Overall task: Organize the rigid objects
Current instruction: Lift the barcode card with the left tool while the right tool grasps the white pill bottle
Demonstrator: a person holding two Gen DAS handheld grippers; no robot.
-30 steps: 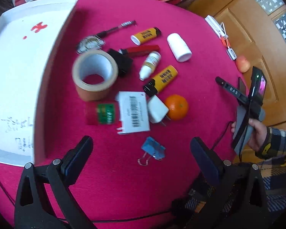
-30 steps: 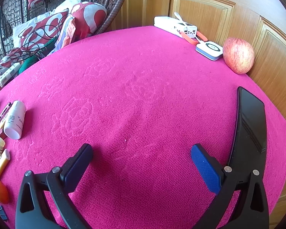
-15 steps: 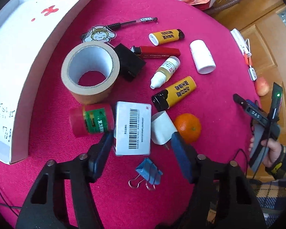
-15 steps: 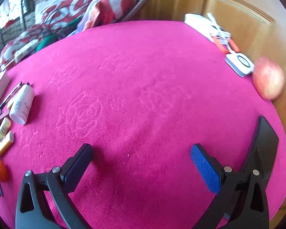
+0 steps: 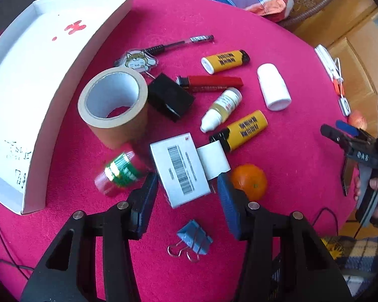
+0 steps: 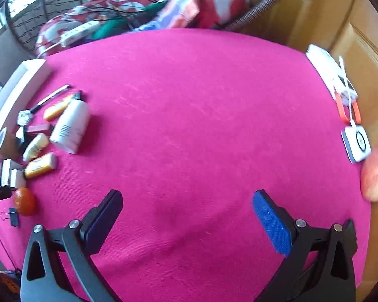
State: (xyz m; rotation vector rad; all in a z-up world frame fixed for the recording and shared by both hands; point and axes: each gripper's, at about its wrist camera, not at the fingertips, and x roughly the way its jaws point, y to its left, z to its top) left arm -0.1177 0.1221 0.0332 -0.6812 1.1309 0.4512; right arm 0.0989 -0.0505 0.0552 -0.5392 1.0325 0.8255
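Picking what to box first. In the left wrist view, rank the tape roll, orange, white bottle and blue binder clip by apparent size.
1. tape roll
2. white bottle and orange: look alike, and the orange sits nearer the camera, so unranked.
3. blue binder clip: smallest, though nearest.

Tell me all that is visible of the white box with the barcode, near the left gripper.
The white box is a flat rectangle, cardboard by its look, lying flat on the pink tablecloth. Its top face carries a black barcode, fine print and a small red mark at one corner. It lies between the fingers of the left gripper, which straddle its near end. A white plug adapter touches its right side; the red jar lies at its left.
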